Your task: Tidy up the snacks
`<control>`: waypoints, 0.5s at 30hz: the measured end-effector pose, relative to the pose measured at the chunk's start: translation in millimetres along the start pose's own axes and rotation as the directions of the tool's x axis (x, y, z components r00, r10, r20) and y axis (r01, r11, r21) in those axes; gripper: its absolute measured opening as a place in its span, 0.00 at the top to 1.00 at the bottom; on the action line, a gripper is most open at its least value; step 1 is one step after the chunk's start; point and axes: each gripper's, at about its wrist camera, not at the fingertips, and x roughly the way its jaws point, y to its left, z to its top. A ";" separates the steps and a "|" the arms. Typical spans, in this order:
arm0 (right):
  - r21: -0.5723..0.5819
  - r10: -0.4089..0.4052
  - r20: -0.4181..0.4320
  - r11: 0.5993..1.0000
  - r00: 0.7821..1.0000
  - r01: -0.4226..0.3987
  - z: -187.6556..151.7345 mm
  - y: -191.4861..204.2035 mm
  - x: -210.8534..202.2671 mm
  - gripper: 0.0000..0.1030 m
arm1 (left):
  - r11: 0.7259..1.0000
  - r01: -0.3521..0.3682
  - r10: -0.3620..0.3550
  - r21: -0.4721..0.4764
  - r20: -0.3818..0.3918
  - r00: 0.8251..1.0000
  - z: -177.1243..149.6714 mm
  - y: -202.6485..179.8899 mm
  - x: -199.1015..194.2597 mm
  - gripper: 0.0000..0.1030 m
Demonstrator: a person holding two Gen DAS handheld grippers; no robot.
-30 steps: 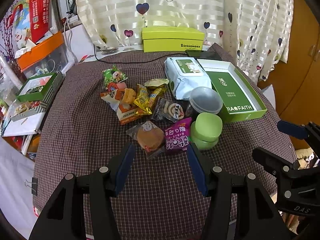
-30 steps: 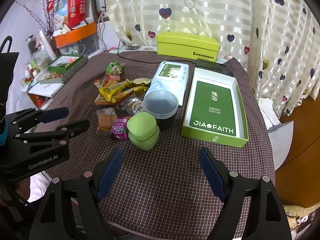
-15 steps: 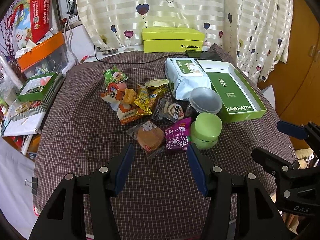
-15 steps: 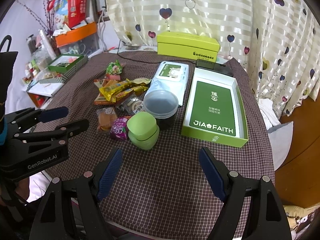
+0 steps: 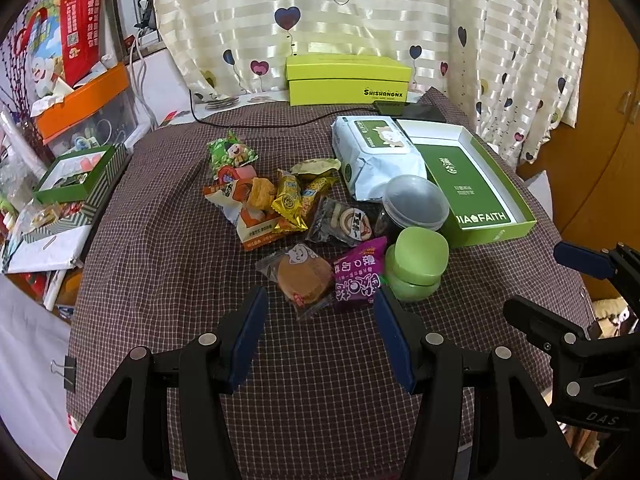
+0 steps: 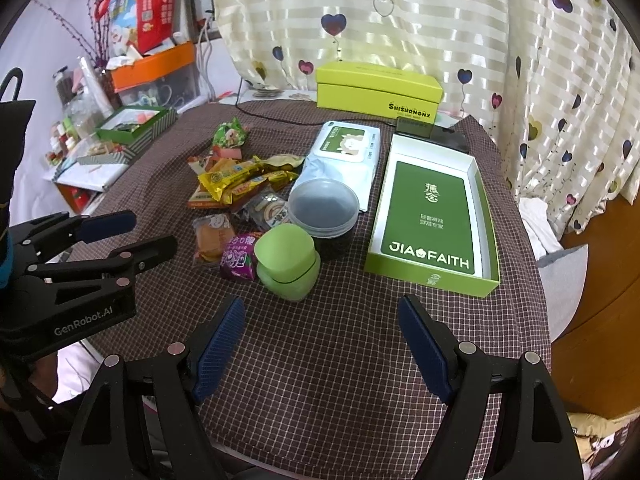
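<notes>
A pile of wrapped snacks (image 5: 276,200) lies mid-table on the checked cloth, also in the right wrist view (image 6: 236,184). Nearest are a clear-wrapped round cake (image 5: 302,276) and a purple packet (image 5: 358,276). An open green box (image 5: 476,184) (image 6: 432,216) lies at the right. A green lidded jar (image 5: 416,264) (image 6: 286,262) and a dark tub with clear lid (image 5: 416,204) (image 6: 324,208) stand between snacks and box. My left gripper (image 5: 318,316) is open and empty, just short of the cake. My right gripper (image 6: 322,332) is open and empty, hovering near the table's front.
A white wipes pack (image 5: 376,152) lies behind the tub. A yellow-green closed box (image 5: 348,80) sits at the back by the curtain, with a black cable (image 5: 256,124) and a phone (image 5: 416,110). Cluttered boxes (image 5: 76,168) stand off the table's left edge.
Almost nothing differs; both grippers stay open and hover in nearly the same places.
</notes>
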 end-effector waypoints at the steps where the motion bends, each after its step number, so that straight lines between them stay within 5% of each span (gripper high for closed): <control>1: 0.000 0.000 0.001 1.000 1.000 0.000 -0.2 0.3 0.0 0.23 | 1.000 0.004 -0.004 -0.003 -0.001 1.000 0.2 1.5 1.0 0.45; 15: -0.022 0.016 -0.012 1.000 1.000 -0.016 12.6 3.5 10.0 0.23 | 0.996 0.062 -0.063 -0.070 -0.017 0.998 -1.1 24.7 17.3 0.45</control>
